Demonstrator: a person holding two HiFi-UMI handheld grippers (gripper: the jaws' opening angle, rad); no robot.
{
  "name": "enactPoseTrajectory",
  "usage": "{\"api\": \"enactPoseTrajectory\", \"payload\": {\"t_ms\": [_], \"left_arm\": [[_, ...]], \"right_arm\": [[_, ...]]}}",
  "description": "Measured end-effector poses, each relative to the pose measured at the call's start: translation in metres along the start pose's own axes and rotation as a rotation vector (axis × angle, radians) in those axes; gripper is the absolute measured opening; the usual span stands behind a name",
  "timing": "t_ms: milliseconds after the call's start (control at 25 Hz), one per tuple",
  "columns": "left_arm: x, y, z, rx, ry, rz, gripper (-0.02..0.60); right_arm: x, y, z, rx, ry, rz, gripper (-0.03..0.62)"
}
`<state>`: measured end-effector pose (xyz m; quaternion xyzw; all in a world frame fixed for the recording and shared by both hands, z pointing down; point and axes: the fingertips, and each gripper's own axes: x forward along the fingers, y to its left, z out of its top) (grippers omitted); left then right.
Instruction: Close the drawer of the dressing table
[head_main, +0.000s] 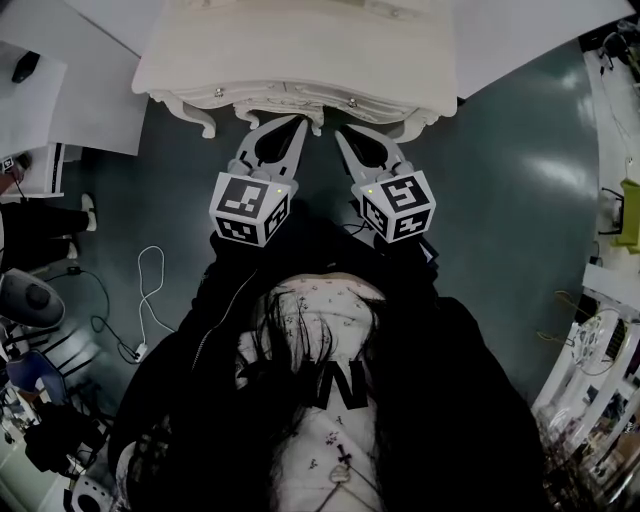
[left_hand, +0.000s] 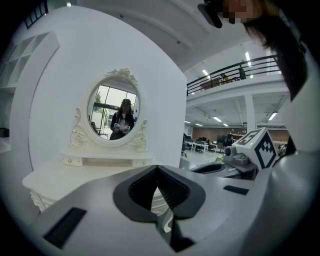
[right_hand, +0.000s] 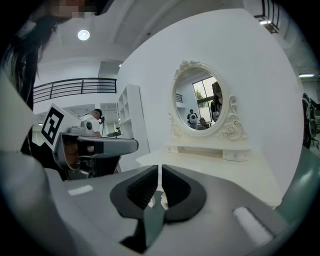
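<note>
Jaws together; dressing table (head_main: 300, 50), teal floor (head_main: 500, 200)

One dressing table (head_main: 300, 50), one oval mirror (left_hand: 114, 111), and two tongs: left tongs (head_main: 298, 125), right tongs (head_main: 342, 133).

I hold my left hand-held gripper (head_main: 297, 124) and my right hand-held gripper (head_main: 341, 133) out before my chest, side by side, both tips close to the front edge of the dressing table (head_main: 300, 60). They slant toward each other, tips nearer together than their rear ends. My left jaws meet at the tips, empty; my right jaws stand a thin slit apart, also empty.
</note>
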<state>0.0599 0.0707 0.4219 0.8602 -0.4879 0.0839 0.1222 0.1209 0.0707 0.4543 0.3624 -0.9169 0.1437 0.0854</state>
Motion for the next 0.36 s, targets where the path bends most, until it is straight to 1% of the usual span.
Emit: {"api": "enactPoseTrajectory", "payload": {"t_ms": [360], "left_arm": [[-0.006, -0.016, -0.002, 0.005, -0.014, 0.018, -0.005]], "right_arm": [[-0.015, 0.003, -0.006, -0.017, 0.006, 0.024, 0.032]]}}
